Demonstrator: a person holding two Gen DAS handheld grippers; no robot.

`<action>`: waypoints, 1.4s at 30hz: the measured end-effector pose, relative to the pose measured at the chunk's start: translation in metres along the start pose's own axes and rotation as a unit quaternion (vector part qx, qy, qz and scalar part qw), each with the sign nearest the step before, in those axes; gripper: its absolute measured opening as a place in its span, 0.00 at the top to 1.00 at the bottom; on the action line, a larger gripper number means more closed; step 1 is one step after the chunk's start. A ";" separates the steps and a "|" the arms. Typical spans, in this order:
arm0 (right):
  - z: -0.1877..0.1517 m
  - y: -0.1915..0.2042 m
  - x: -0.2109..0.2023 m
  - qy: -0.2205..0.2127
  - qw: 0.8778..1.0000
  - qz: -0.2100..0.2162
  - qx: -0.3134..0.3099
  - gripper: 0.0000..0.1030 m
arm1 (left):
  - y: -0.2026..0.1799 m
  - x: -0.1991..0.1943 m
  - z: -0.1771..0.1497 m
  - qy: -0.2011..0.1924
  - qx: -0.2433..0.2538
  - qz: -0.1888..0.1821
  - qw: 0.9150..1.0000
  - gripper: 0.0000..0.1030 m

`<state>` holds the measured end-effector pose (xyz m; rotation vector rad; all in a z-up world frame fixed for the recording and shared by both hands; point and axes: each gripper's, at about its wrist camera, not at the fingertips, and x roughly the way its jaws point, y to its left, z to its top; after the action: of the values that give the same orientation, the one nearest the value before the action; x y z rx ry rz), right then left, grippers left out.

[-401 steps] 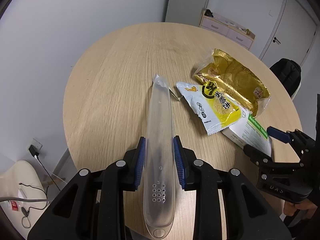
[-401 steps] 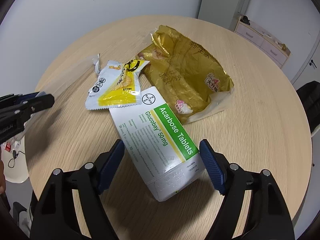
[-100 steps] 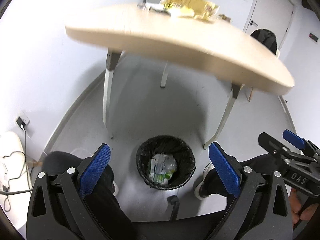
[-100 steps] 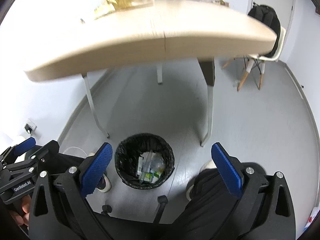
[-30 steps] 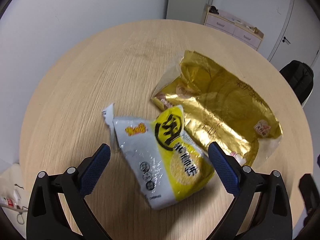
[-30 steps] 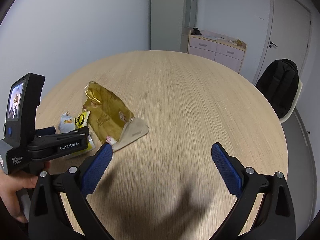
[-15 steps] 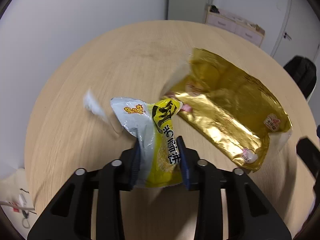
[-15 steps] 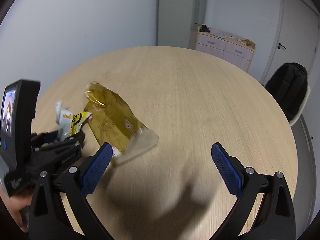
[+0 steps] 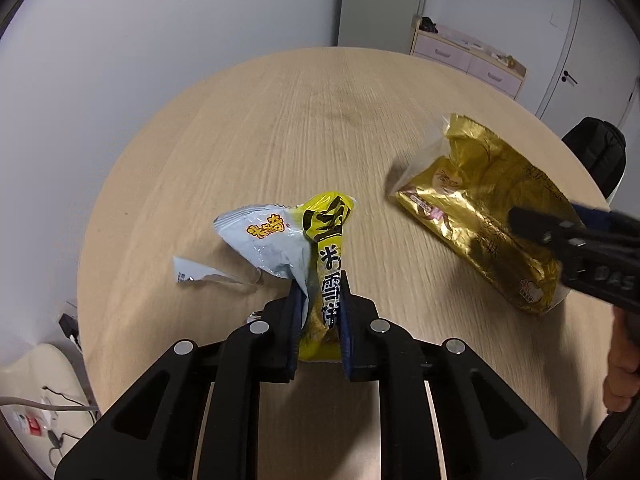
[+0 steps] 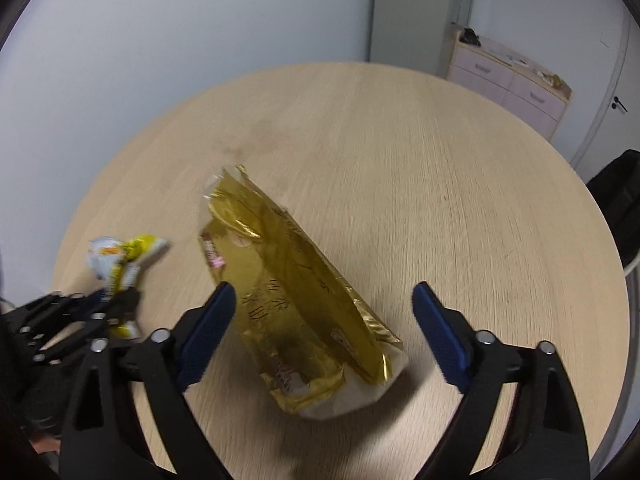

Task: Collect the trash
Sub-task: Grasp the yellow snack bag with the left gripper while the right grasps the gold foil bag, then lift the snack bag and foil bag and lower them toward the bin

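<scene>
The yellow-and-white snack wrapper (image 9: 320, 256), flat on the round table (image 9: 280, 120) a second ago, has been clamped mid-frame by the left gripper (image 9: 320, 316); the right gripper's (image 10: 324, 320) jaws, just closing, straddle the gold foil bag (image 10: 288, 288) lower centre, ungripped.

A round surface (image 9: 280, 128) of pale wood grain stands close to plain white walls (image 9: 160, 40). Behind it a low cabinet with pinkish drawers (image 10: 508, 80) has small clutter on top, beside a white door with a dark handle (image 9: 592, 40). A chair bearing a black backpack (image 9: 600, 152) stands at the far right. Low on the left wall, a socket with cables (image 9: 68, 324).
</scene>
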<state>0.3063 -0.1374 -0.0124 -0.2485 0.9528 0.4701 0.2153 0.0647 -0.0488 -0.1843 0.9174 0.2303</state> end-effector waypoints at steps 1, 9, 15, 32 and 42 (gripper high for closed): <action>0.001 0.001 0.005 0.009 1.000 0.008 0.002 0.28 | -0.003 0.002 0.003 -0.001 0.001 0.000 1.000 0.85; -0.006 0.009 0.031 0.050 0.999 -0.014 -0.005 0.77 | 0.003 -0.004 -0.005 -0.005 0.006 -0.007 1.000 0.85; -0.007 0.013 0.019 0.030 0.999 -0.032 -0.005 0.98 | 0.004 -0.008 -0.006 -0.009 0.006 -0.004 1.000 0.85; -0.046 0.011 -0.034 -0.001 0.999 -0.033 0.011 0.98 | -0.008 -0.031 -0.031 -0.013 0.017 -0.032 0.999 0.85; -0.098 0.020 -0.065 -0.005 0.998 -0.056 0.037 0.98 | -0.009 -0.066 -0.073 -0.018 0.026 -0.040 0.999 0.85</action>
<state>0.1935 -0.1773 -0.0138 -0.2314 0.9392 0.3314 0.1232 0.0293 -0.0389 -0.1682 0.8774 0.1355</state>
